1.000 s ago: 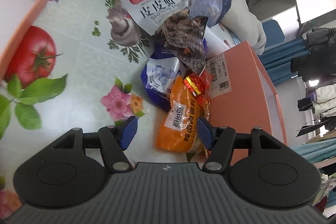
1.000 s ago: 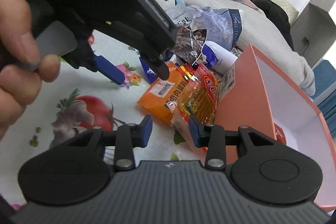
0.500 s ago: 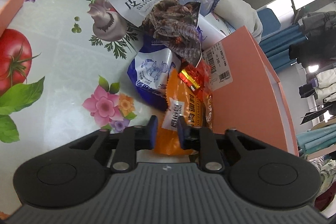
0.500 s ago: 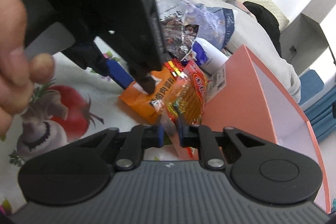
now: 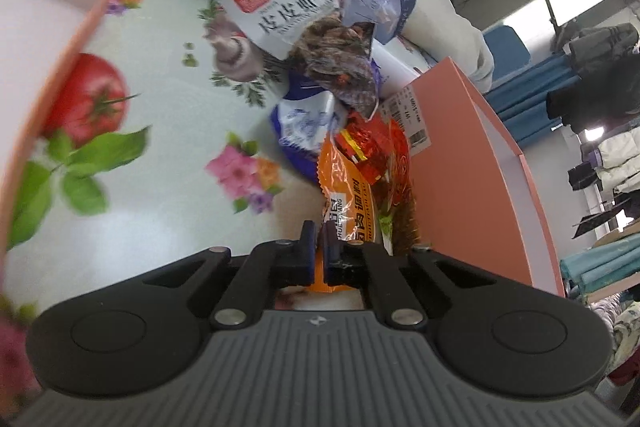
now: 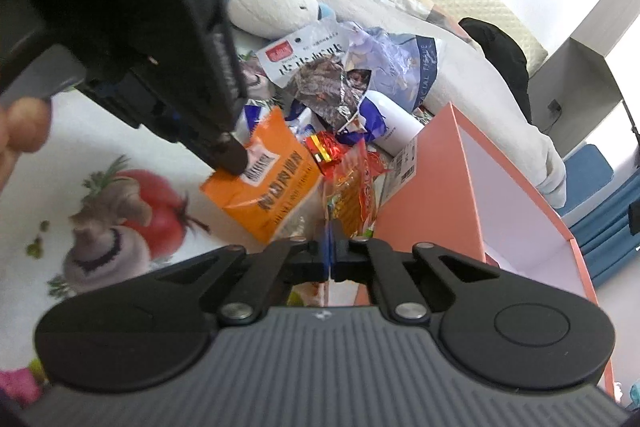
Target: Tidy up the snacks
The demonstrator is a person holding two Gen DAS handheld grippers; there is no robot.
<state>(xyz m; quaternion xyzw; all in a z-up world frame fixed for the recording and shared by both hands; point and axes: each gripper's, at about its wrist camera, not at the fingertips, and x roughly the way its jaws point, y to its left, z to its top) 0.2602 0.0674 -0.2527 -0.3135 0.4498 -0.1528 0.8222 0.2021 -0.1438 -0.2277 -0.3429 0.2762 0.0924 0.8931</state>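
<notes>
Floral oilcloth covers the table (image 5: 160,227); snacks lie heaped against the near wall of an orange box (image 5: 452,187). Your left tongs (image 5: 316,239) pinch the orange packet (image 5: 344,203); your right tongs (image 6: 330,243) clamp the clear red-printed packet (image 6: 356,187). Most snacks, including the white shrimp bag (image 5: 288,7), remain unsorted; boxing has barely begun.

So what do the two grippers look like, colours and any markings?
Both match. The left gripper and right gripper each have a grey ribbed body with a small logo, two black rounded housings, black linkage arms with silver rivets, and blue pads on the fingers. No cables or sleeves show.
</notes>
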